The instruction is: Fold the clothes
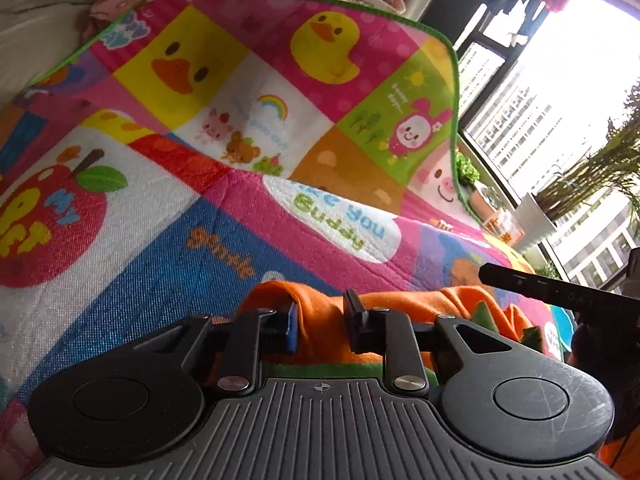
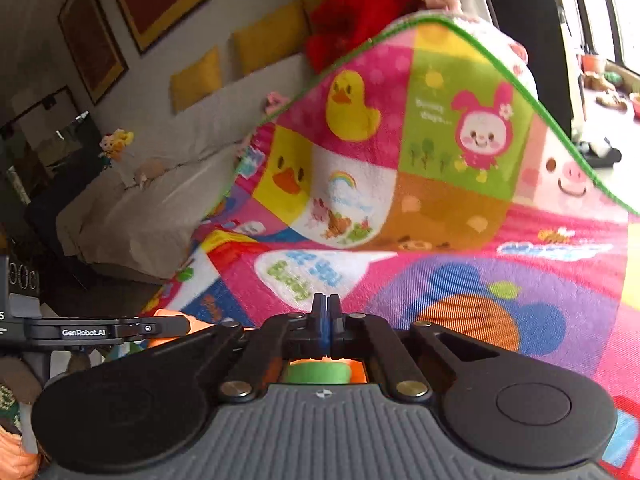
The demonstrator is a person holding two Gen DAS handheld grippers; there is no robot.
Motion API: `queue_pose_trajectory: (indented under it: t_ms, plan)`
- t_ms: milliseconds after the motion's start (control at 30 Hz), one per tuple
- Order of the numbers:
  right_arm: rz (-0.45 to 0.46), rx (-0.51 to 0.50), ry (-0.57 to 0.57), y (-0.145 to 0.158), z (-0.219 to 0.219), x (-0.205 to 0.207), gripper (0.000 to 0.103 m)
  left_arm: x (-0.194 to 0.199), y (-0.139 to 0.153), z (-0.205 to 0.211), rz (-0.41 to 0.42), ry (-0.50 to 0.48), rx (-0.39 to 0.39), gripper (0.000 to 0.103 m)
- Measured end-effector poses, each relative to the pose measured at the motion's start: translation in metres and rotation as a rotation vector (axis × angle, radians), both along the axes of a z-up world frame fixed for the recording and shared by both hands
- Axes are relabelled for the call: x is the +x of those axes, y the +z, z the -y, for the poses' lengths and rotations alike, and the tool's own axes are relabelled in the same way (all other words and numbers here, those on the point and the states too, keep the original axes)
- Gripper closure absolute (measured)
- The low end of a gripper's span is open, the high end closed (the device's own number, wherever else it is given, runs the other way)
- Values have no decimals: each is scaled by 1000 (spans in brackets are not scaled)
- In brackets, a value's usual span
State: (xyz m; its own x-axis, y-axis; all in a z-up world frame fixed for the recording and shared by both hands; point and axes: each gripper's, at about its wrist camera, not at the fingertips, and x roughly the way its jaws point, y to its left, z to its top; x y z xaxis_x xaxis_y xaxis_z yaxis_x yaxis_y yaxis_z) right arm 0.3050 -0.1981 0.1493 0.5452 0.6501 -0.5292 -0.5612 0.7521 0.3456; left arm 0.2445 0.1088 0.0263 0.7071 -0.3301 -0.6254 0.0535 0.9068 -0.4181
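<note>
A bright patchwork blanket (image 1: 280,120) with ducks, a rabbit, a pig and a green trim fills both views, its far part arching upward (image 2: 400,140). My left gripper (image 1: 324,326) is shut on a thick orange bunch of the blanket's near edge (image 1: 320,316). In the right wrist view my right gripper (image 2: 328,320) has its pads pressed together on the near edge, with green trim (image 2: 316,372) and orange cloth showing just behind them. Each gripper appears in the other's view: the right one (image 1: 560,292) at the side, the left one (image 2: 108,330) at the lower left.
A pale sofa (image 2: 160,200) with yellow cushions (image 2: 196,78) and a red heap (image 2: 360,8) stands behind the blanket. Pink garments (image 1: 116,4) lie on it. A bright window (image 1: 560,100) with a white plant pot (image 1: 536,220) is at the right.
</note>
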Motion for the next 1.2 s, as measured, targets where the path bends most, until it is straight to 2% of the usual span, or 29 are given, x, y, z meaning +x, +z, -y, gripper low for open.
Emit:
queue_pose_trajectory:
  t_ms: [100, 200, 333, 433, 500, 567, 633, 667, 767, 833, 933, 1100, 1200]
  plan:
    - [61, -6, 34, 24, 11, -34, 103, -26, 24, 7, 78, -41, 17, 88]
    - [87, -57, 46, 32, 15, -59, 103, -55, 39, 20, 129, -83, 56, 91]
    - [73, -75, 20, 33, 18, -61, 102, -81, 41, 34, 145, -109, 85, 91]
    - [57, -81, -4, 34, 21, -59, 89, -86, 36, 34, 125, -100, 88, 91]
    - [9, -71, -30, 28, 23, -46, 75, -83, 32, 26, 103, -73, 62, 90]
    - [-75, -40, -69, 14, 28, -24, 74, -76, 30, 10, 78, -32, 1, 89]
    - [-170, -3, -114, -4, 33, -1, 74, -64, 26, -8, 41, 13, -87, 78]
    - [-217, 18, -134, -13, 36, 9, 74, -57, 24, -16, 19, 33, -126, 69]
    - [-318, 59, -164, -42, 41, 32, 74, -35, 13, -28, -57, 63, -205, 65]
    - [-342, 65, -164, -52, 40, 39, 74, -21, 4, -29, -104, 67, -224, 55]
    - [-366, 79, -162, -60, 37, 48, 74, -3, -10, -26, -150, 79, -225, 51]
    - [-452, 96, -151, -76, 25, 72, 72, 21, -30, -26, -198, 90, -273, 50]
    - [-453, 101, -100, -80, 10, 82, 70, 32, -37, -25, -208, 91, -276, 50]
